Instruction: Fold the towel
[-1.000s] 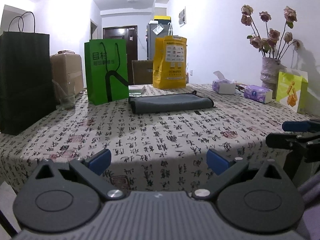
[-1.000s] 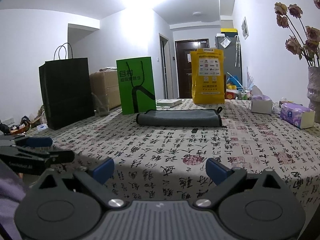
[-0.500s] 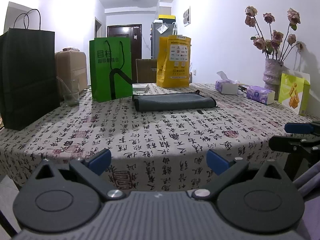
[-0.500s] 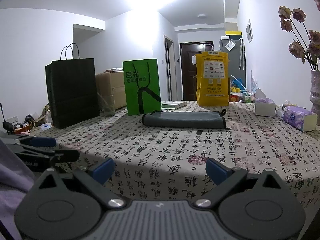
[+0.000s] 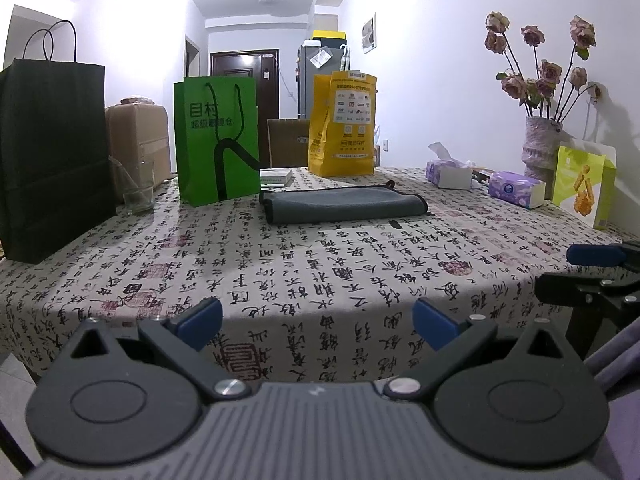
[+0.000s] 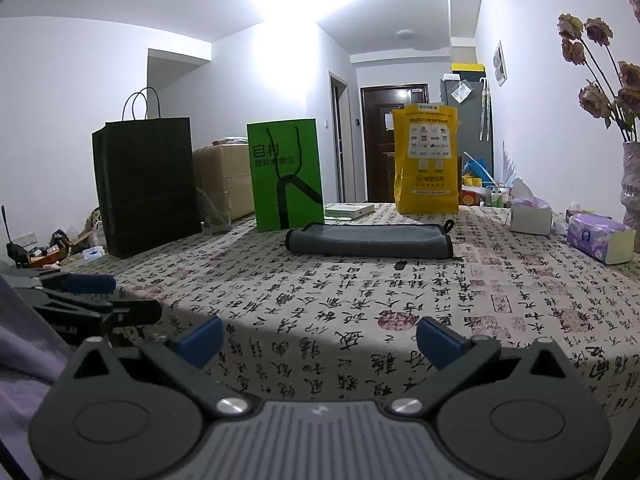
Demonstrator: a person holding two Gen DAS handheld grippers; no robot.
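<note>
A grey towel (image 5: 344,204) lies folded into a long flat strip on the far middle of the table; it also shows in the right wrist view (image 6: 370,240). My left gripper (image 5: 316,318) is open and empty at the table's near edge, well short of the towel. My right gripper (image 6: 318,334) is open and empty, also at the near edge. Each gripper shows at the side of the other's view: the right one (image 5: 592,276), the left one (image 6: 92,296).
The table wears a calligraphy-print cloth (image 5: 320,264). Behind the towel stand a black bag (image 5: 52,156), a green bag (image 5: 218,140) and a yellow bag (image 5: 344,124). A glass (image 5: 138,196), tissue boxes (image 5: 516,190), a flower vase (image 5: 540,148) and a snack bag (image 5: 582,186) line the sides.
Both grippers have drawn back and dropped lower toward the table's near edge. The towel has not moved and both grippers stay open.
</note>
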